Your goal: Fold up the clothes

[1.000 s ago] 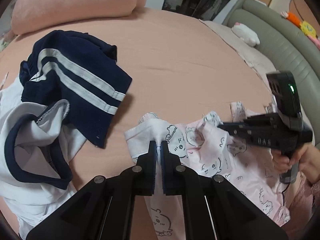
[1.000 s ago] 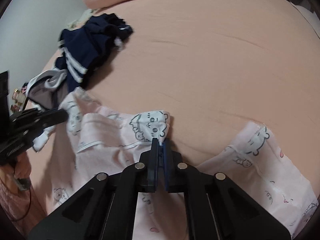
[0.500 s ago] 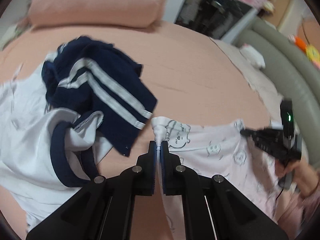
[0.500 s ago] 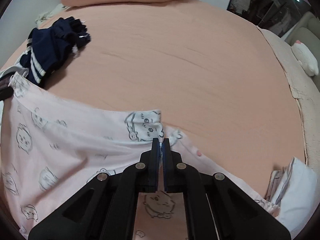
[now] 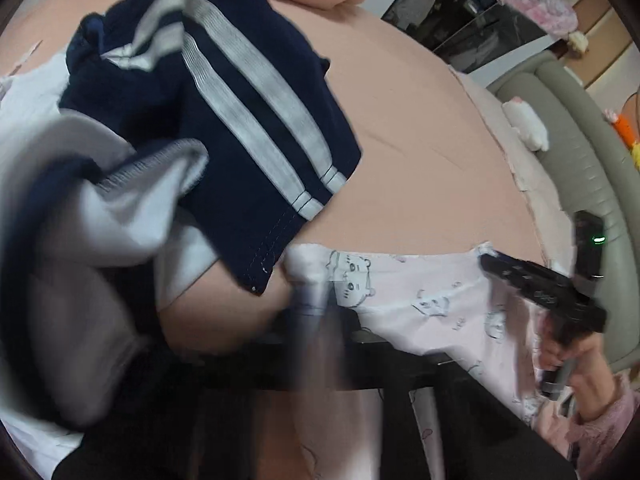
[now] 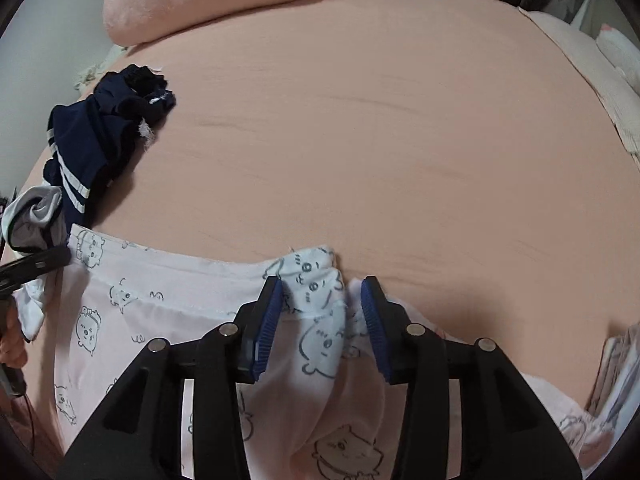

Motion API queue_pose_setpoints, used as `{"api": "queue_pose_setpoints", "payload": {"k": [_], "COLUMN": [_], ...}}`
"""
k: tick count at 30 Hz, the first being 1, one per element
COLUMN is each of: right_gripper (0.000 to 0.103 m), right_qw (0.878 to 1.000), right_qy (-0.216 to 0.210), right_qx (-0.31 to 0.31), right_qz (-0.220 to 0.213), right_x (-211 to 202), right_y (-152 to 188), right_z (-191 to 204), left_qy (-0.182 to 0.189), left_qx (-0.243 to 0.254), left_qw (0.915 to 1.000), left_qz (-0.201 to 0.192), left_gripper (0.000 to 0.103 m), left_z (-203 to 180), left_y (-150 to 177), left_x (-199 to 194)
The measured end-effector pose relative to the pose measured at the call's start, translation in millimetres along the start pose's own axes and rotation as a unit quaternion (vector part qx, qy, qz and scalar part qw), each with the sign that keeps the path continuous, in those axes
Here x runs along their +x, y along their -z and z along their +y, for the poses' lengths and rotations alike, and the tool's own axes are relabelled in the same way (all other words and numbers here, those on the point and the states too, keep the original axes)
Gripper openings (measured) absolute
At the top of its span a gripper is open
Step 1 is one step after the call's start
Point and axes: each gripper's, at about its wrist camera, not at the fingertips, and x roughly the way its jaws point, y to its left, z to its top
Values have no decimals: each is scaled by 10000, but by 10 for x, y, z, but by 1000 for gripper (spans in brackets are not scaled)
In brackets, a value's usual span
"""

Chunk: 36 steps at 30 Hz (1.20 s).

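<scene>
A pale pink pyjama garment (image 6: 160, 320) with a cartoon print lies spread on the peach bed sheet (image 6: 360, 140), its top edge pulled out straight. My right gripper (image 6: 320, 316) is open. The garment's bunched right corner sits loose between its blue pads (image 6: 268, 320). In the left wrist view the right gripper (image 5: 488, 262) shows side-on at that corner, held by a hand. My left gripper (image 5: 316, 312) is at the garment's (image 5: 420, 300) left corner, but its fingers are a motion blur, so their state is unclear. The right wrist view catches the left gripper (image 6: 60, 258) at its left edge.
Navy shorts with white stripes (image 5: 248, 120) and a white shirt with navy trim (image 5: 100, 208) lie crumpled just left of the pink garment. A peach pillow (image 6: 200, 0) is at the far side. A grey padded bed edge (image 5: 580, 152) and a white plush (image 5: 524, 128) are on the right.
My right gripper has opened and let go of the garment's corner. The garment's top edge now lies stretched on the bed. The left gripper has moved closer to the navy shorts and blurred.
</scene>
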Motion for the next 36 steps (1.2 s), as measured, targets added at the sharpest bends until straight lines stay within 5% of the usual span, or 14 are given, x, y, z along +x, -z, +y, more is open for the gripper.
{"api": "queue_pose_setpoints", "payload": {"k": [1, 5, 9, 15, 18, 20, 22, 26, 31, 33, 36], "right_gripper": [3, 3, 3, 3, 14, 29, 39, 45, 45, 45, 45], "right_qw": [9999, 9978, 9978, 9964, 9977, 9989, 9987, 9945, 9963, 9981, 9995], "right_qy": [-57, -45, -65, 475, 451, 328, 205, -65, -277, -139, -23], "right_qx": [-132, -606, -498, -601, -489, -172, 146, 674, 281, -28, 16], "right_qz": [19, -267, -427, -360, -127, -286, -445, -800, -763, -591, -327], "right_x": [-35, -167, 43, 399, 326, 55, -220, -1060, -1754, -1891, -1930], "right_y": [-3, -82, -257, -272, -385, -383, -379, -46, 870, 1334, 1973], "right_z": [46, 223, 396, 517, 491, 400, 309, 101, 309, 470, 434], "left_qy": [-160, -441, -655, -1011, -1088, -1179, -1173, -1062, -133, -116, -555], "left_qx": [123, 164, 75, 259, 274, 164, 195, 492, 1259, 1448, 1344], "left_qw": [9997, 9970, 9966, 9941, 9937, 9928, 9929, 9931, 9917, 9880, 9842], "left_qz": [-135, -618, -490, -296, -59, 136, 65, 1, 232, 522, 1013], "left_gripper": [4, 4, 4, 9, 14, 36, 41, 41, 41, 41, 37], "left_z": [-39, -37, 89, 107, 68, 29, -65, -396, -1150, -1427, -1424], "left_y": [0, -57, -22, -37, -50, -32, 121, 596, 1501, 1790, 2174], "left_x": [-23, -308, -168, -56, -142, -268, -548, -1097, -1302, -1185, -1008]}}
